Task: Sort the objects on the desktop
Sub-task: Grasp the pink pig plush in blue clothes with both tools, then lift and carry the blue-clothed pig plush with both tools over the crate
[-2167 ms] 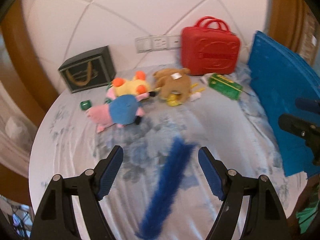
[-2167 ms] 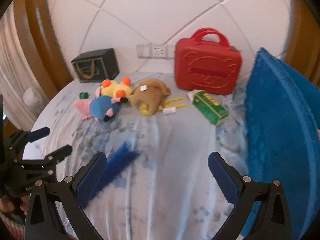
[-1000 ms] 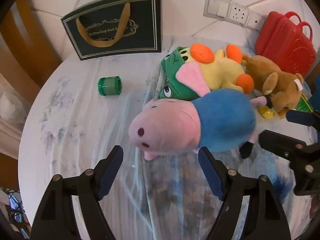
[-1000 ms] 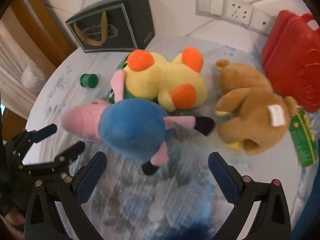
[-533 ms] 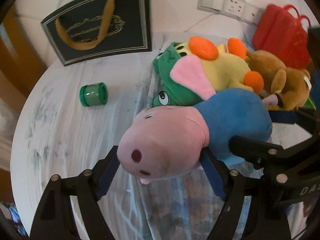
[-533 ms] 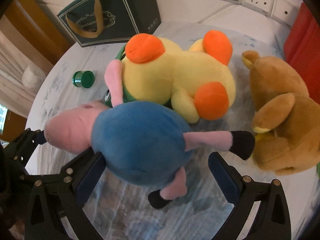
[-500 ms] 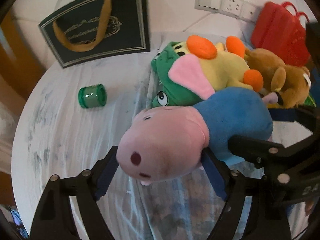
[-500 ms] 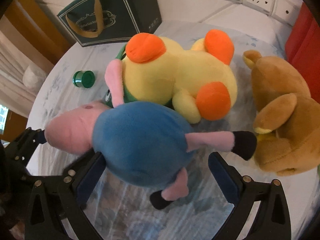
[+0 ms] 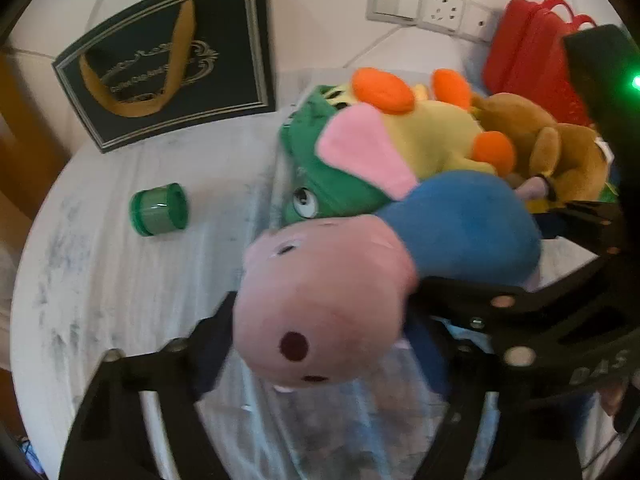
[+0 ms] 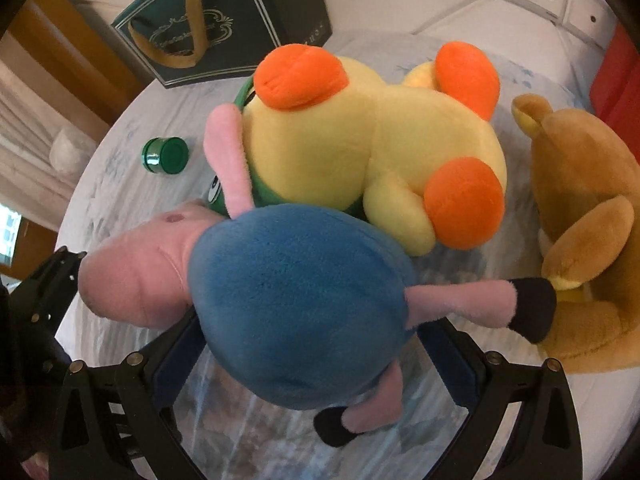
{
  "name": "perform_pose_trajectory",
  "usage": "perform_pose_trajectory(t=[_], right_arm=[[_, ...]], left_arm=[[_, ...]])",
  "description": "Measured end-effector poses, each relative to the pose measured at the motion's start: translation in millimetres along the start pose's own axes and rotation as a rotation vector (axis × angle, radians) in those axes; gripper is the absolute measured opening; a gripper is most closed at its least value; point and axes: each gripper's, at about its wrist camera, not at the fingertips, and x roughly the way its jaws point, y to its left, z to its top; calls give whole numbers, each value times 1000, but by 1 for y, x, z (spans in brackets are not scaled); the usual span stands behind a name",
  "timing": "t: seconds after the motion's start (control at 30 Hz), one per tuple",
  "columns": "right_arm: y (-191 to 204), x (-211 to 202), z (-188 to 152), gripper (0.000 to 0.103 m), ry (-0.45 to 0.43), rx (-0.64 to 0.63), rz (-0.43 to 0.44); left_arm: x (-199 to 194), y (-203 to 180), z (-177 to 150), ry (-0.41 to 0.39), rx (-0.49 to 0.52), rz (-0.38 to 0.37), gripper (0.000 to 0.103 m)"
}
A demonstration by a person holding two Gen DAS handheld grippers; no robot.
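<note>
Left wrist view: we're closing the left gripper (image 9: 320,344) on the pig toy's (image 9: 332,312) head; the right gripper (image 10: 312,344) is straddling its blue body at three o'clock, jaws open.

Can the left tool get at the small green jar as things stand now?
Probably not yet. The pig plush has its head between the closing jaws of the left tool. The green jar lies free on the cloth, off to the side.
</note>
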Motion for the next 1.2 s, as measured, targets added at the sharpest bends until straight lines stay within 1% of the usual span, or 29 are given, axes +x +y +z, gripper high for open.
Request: perform_pose_trajectory(t=[0.03, 0.1, 0.17, 0.23, 0.4, 0.6, 0.73, 0.83, 1.0, 1.2], right_arm=[[0, 1, 0, 103, 0, -1, 5], [1, -1, -1, 97, -9, -10, 12], [6, -3, -3, 92, -17, -31, 1], [7, -6, -5, 89, -20, -32, 4], [3, -18, -12, 88, -37, -28, 0], [-5, -58, -23, 88, -91, -18, -5], [-9, -102, -37, 88, -148, -26, -31], [-15, -144, -59, 88, -206, -19, -61], [-37, -217, -102, 88, -300, 32, -123], [-74, -312, -157, 88, -421, 119, -217]], left_arm=[[-1, -3, -1, -6, 10, 10, 72], [-2, -5, -2, -13, 15, 18, 69], [-4, -8, -3, -20, 12, 26, 66], [-8, -10, -4, -28, 7, 32, 64], [-19, -23, -3, -47, 20, 28, 63], [-55, -45, 5, -98, 39, 20, 63], [-93, -69, 4, -155, 47, 4, 63], [-123, -94, 2, -200, 68, -22, 63], [-176, -152, -1, -284, 157, -66, 63], [-239, -234, 1, -387, 275, -142, 63]])
